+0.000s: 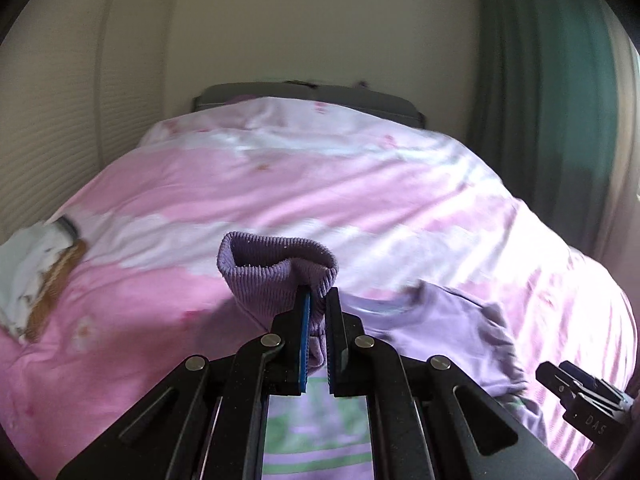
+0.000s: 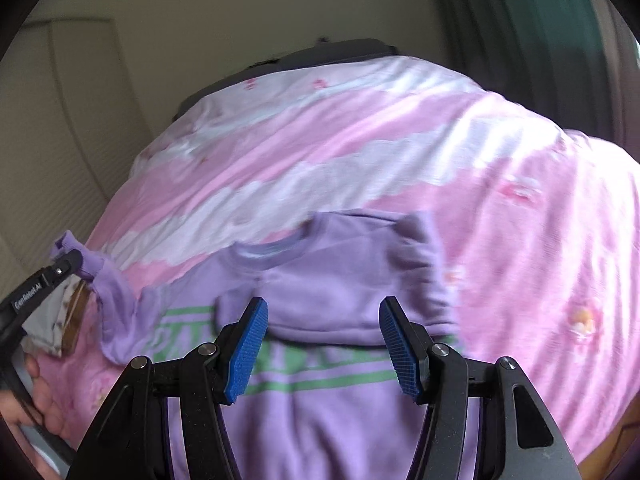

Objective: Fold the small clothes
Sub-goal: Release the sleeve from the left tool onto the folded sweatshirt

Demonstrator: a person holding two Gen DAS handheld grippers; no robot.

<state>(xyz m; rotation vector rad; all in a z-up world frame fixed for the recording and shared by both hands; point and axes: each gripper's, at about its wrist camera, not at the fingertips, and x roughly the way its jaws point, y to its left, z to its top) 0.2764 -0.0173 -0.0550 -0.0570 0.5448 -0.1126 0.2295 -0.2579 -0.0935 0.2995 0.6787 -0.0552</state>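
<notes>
A small lilac sweatshirt [image 2: 320, 280] with green stripes lies on the pink bed cover, its right sleeve folded across the chest. My left gripper [image 1: 318, 304] is shut on the ribbed cuff [image 1: 276, 272] of the left sleeve and holds it lifted above the bed; it also shows in the right wrist view [image 2: 70, 258] at the left edge. My right gripper [image 2: 322, 320] is open and empty, hovering over the shirt's chest. In the left wrist view the shirt's body [image 1: 448, 328] lies to the right, and the right gripper [image 1: 560, 380] shows at the lower right.
The pink and white bed cover [image 1: 280, 184] fills both views. A white and brown folded garment [image 1: 40, 280] lies at the left edge of the bed. A dark headboard [image 1: 304, 94], a cream wall and a green curtain [image 1: 552, 100] stand behind.
</notes>
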